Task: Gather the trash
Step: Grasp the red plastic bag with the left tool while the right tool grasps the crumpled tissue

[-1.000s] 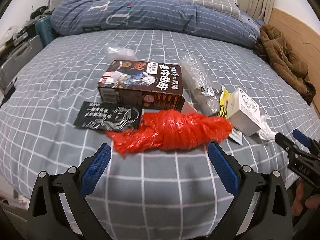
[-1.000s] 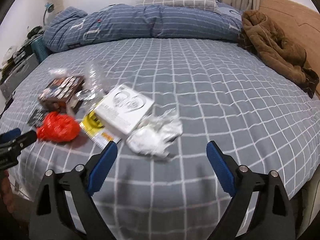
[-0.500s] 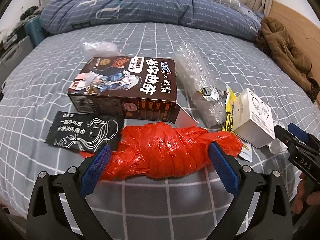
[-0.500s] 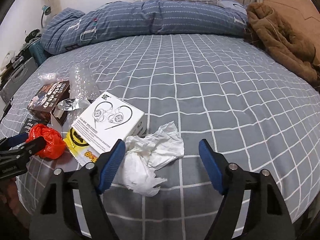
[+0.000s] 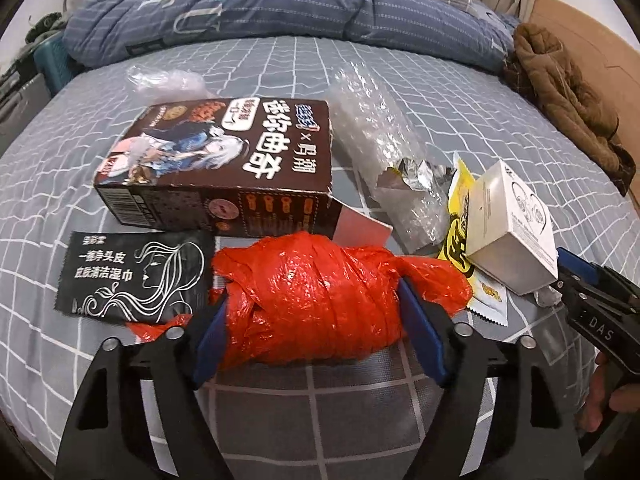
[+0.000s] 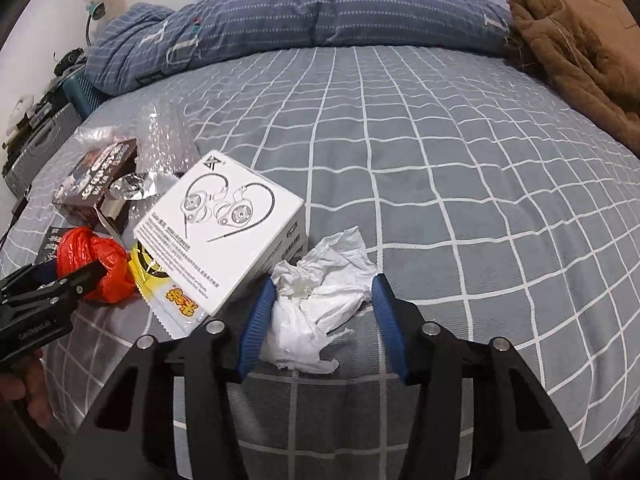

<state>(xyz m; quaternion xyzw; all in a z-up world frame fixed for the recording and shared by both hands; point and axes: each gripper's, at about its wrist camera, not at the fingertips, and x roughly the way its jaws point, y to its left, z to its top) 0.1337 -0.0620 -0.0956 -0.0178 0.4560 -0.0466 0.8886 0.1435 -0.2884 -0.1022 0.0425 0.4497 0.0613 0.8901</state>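
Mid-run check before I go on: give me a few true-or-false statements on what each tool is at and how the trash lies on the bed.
1. The red plastic bag lies between the fingers of the left tool, whose jaws are closing. True.
2. The right tool straddles the white earphone box. False: it straddles the crumpled tissue, jaws closing.
3. The brown snack box stands upright. False: it lies flat.
4. A yellow wrapper lies partly under the earphone box. True.
5. The brown jacket lies among the trash. False: it lies far off at the bed's edge.
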